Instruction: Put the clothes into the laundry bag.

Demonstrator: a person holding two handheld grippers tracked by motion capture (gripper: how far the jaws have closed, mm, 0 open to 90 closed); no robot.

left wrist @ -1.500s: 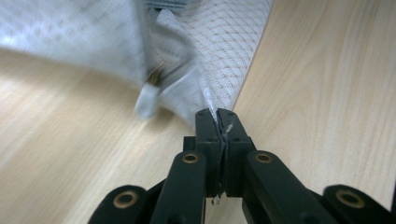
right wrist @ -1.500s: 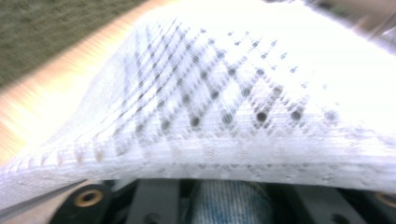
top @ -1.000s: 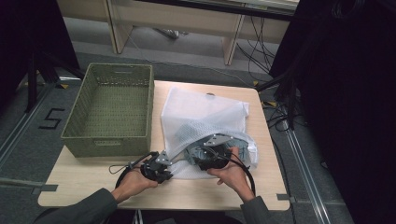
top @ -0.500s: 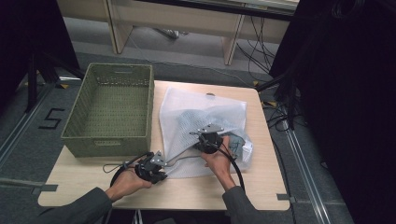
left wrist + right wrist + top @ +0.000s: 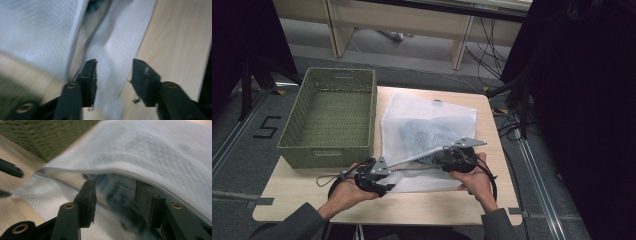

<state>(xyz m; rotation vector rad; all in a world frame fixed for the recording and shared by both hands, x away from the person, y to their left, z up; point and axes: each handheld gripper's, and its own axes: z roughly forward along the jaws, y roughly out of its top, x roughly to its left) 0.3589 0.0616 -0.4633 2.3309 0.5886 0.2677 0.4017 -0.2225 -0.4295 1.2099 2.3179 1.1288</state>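
A white mesh bag [image 5: 427,125] lies at the centre of the table [image 5: 462,205], right of the empty green basket [image 5: 332,115], with blue cloth [image 5: 120,187] inside. The left gripper [image 5: 113,75], fingers wide, straddles the lower flap. The right gripper [image 5: 115,192], fingers wide, reaches into the opening. The cloth looks not yet gripped; pulling it out remains.

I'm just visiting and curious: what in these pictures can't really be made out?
- Bluish item inside the white mesh bag: high view, veiled by mesh; what it is, unclear.
- Same item, right gripper view: blurred, behind the right gripper fingers.
- Bag's open edge, left gripper view: motion blur around the left gripper.
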